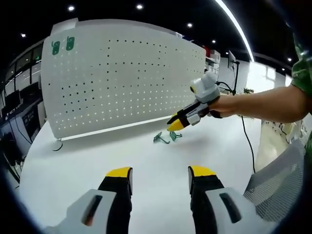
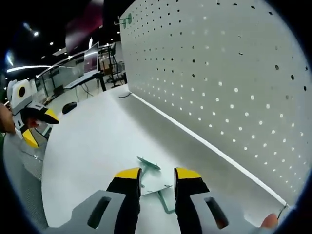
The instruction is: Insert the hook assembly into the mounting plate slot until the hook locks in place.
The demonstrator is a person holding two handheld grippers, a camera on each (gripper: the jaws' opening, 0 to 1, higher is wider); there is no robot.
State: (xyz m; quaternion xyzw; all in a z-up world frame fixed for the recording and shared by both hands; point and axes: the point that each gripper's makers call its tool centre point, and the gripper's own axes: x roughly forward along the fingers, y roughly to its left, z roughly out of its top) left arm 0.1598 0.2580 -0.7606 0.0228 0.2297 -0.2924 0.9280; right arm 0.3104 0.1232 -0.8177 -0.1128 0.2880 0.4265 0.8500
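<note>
Green hooks lie loose on the white table, just in front of the pegboard. Right gripper hangs over them, jaws parted, nothing held, likely lining up a pick. Left gripper sits back from the pegboard, jaws apart, empty. Two green hooks already hang at the pegboard's top corner.

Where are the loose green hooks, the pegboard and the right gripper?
green hooks (image 1: 166,137), left gripper view, on one hook's wire.
pegboard (image 1: 122,73), left gripper view, on its perforated face.
right gripper (image 1: 174,125), left gripper view, between its yellow tips.
</note>
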